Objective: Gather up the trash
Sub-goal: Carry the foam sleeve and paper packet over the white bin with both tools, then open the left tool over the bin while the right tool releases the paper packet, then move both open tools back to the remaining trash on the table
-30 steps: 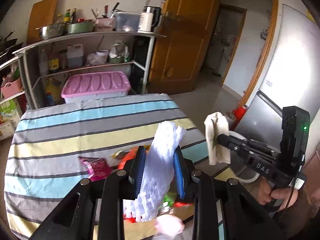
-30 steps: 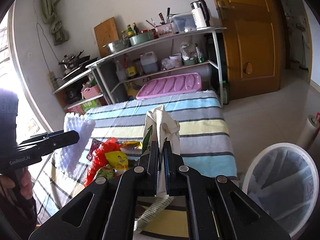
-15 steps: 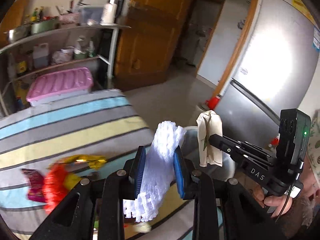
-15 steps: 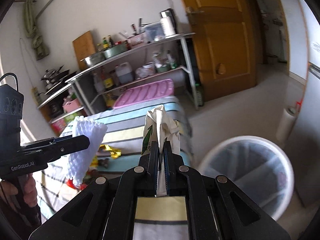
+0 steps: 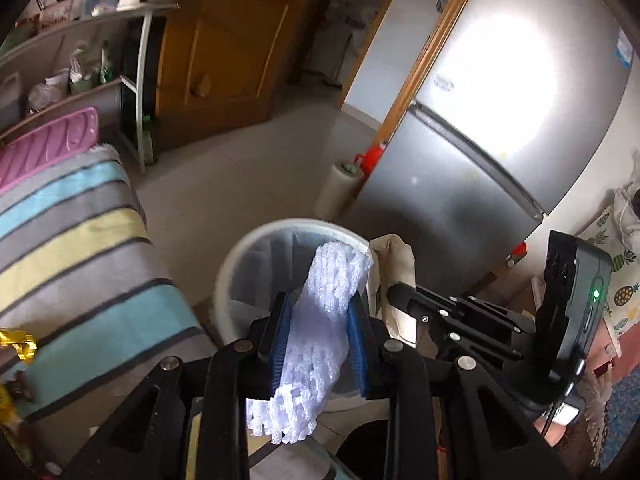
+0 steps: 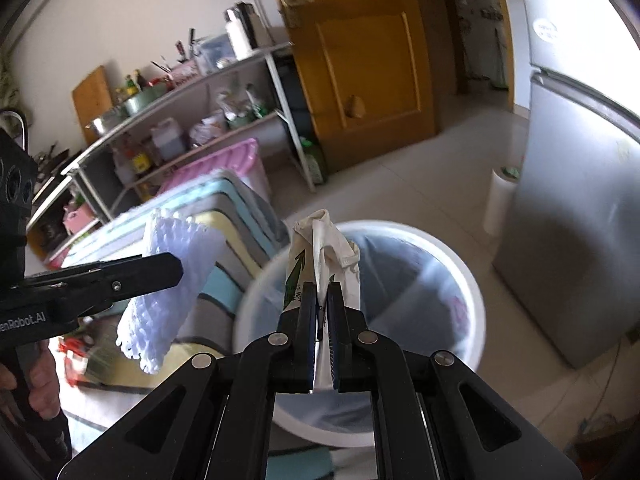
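Note:
My left gripper [image 5: 319,312] is shut on a white foam net sleeve [image 5: 324,304] and holds it above the near rim of a white trash bin [image 5: 240,256] lined with a clear bag. My right gripper [image 6: 318,304] is shut on a crumpled beige paper wrapper with green print [image 6: 320,248], held over the same bin [image 6: 460,272]. In the right wrist view the left gripper [image 6: 176,268] with the foam sleeve [image 6: 168,280] is left of the bin. In the left wrist view the right gripper [image 5: 394,292] holds the wrapper [image 5: 394,256] beside the sleeve.
A striped cloth-covered table [image 5: 80,248] lies left of the bin, with coloured wrappers [image 5: 16,344] at its edge. A grey fridge [image 5: 480,140], a white roll [image 5: 338,188], a wooden door [image 6: 360,52] and a cluttered shelf rack [image 6: 192,120] surround the tiled floor.
Both grippers have swung right, away from the table, carrying the foam sleeve and the paper wrapper over the trash bin. Both stay shut on their items.

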Demonstrator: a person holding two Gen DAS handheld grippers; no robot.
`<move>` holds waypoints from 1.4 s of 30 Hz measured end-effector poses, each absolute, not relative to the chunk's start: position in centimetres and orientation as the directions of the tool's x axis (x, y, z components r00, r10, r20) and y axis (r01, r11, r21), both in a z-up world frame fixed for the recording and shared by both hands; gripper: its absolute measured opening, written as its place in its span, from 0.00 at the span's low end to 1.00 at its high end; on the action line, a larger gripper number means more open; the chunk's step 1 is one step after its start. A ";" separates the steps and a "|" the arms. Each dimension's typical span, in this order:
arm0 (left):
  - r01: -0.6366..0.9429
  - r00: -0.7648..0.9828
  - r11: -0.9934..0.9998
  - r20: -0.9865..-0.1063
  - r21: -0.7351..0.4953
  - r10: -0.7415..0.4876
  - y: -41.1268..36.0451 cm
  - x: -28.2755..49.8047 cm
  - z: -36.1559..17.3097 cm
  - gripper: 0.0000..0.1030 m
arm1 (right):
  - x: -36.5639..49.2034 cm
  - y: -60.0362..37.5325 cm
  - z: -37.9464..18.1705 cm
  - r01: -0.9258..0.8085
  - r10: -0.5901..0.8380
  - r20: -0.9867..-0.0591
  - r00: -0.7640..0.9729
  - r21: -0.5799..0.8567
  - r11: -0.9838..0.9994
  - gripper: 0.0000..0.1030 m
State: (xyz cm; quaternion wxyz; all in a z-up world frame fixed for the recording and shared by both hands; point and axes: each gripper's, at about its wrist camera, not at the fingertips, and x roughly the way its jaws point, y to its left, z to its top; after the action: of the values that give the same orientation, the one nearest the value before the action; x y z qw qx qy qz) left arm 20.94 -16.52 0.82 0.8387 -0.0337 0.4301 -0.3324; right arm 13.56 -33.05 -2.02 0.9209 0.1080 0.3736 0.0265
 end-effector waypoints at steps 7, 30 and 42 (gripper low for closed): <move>0.527 0.359 0.784 -0.750 -0.328 -0.555 -20.5 21.5 -1.5 0.28 | 14.3 -35.3 -4.9 0.076 0.109 -0.731 0.673 0.216 0.973 0.06; 0.470 0.407 0.830 -0.760 -0.302 -0.507 -18.5 21.9 -1.4 0.62 | 14.1 -35.9 -5.1 0.115 0.084 -0.736 0.672 0.216 0.970 0.40; 0.426 0.524 0.876 -0.726 -0.229 -0.445 -12.4 19.3 1.5 0.66 | 11.9 -31.4 -1.4 0.044 0.120 -0.672 0.731 0.222 0.974 0.40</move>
State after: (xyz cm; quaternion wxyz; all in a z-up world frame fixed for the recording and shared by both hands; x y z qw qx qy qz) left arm 19.26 -12.38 1.47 0.8729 -0.0113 0.4193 -0.2492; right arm 11.94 -31.37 -1.37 0.9235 0.1121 0.3662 0.0204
